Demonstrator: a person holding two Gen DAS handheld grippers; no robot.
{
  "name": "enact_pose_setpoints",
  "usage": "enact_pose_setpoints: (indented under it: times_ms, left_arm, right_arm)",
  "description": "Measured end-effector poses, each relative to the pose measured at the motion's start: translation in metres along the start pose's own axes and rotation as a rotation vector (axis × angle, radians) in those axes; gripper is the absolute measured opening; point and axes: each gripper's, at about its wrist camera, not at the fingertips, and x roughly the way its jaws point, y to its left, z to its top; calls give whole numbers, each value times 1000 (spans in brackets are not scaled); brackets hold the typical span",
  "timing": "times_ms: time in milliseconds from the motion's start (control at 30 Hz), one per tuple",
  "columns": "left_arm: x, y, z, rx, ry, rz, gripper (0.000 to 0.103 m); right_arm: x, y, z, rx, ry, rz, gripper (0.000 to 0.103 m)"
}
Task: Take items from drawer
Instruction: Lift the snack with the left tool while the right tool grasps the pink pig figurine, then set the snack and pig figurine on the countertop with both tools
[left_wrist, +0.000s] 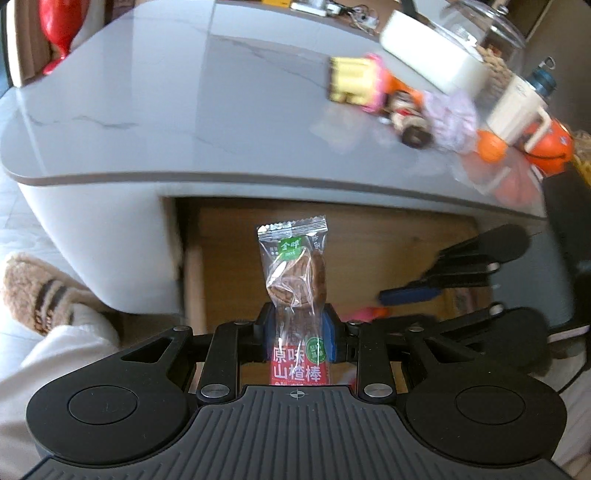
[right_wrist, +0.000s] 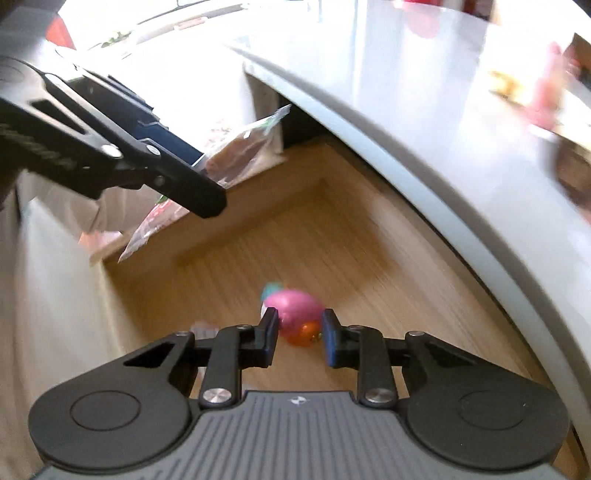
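My left gripper is shut on a clear snack packet with a red label, holding it upright above the open wooden drawer. In the right wrist view the same packet sticks out of the left gripper at the upper left. My right gripper is open, low inside the drawer. A pink and orange toy lies on the drawer floor between and just beyond its fingertips; whether they touch it is unclear. The right gripper also shows at the right of the left wrist view.
The grey marble tabletop overhangs the drawer. On it at the right lie a yellow and pink toy, a doll, orange balls, a white box and a cream mug. A person's slippered foot is at the left.
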Motion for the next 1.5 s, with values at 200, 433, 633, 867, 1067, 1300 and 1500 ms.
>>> enact_pose_setpoints:
  times_ms: [200, 433, 633, 867, 1067, 1300, 1500]
  left_arm:
    - [-5, -48, -11, 57, -3, -66, 29]
    - [-15, -89, -19, 49, -66, -65, 29]
    - [-10, -100, -30, -5, -87, -7, 29]
    - [-16, -79, -40, -45, -83, 82, 30]
    - [-18, -67, -45, -63, -68, 70, 30]
    - [-24, -73, -48, -35, -69, 78, 29]
    - [-59, -88, -13, -16, -191, -66, 29]
  right_arm:
    - [-63, -11, -51, 137, -7, -102, 2]
    - [-106, -32, -109, 412, -16, -113, 32]
    - [-90, -58, -105, 604, 36, -6, 51]
    - [-25, -44, -59, 621, 186, -3, 52]
    - [24, -45, -51, 581, 342, -106, 51]
    - [-31, -27, -67, 486, 234, -77, 44]
    - [-155, -18, -84, 504, -37, -43, 43]
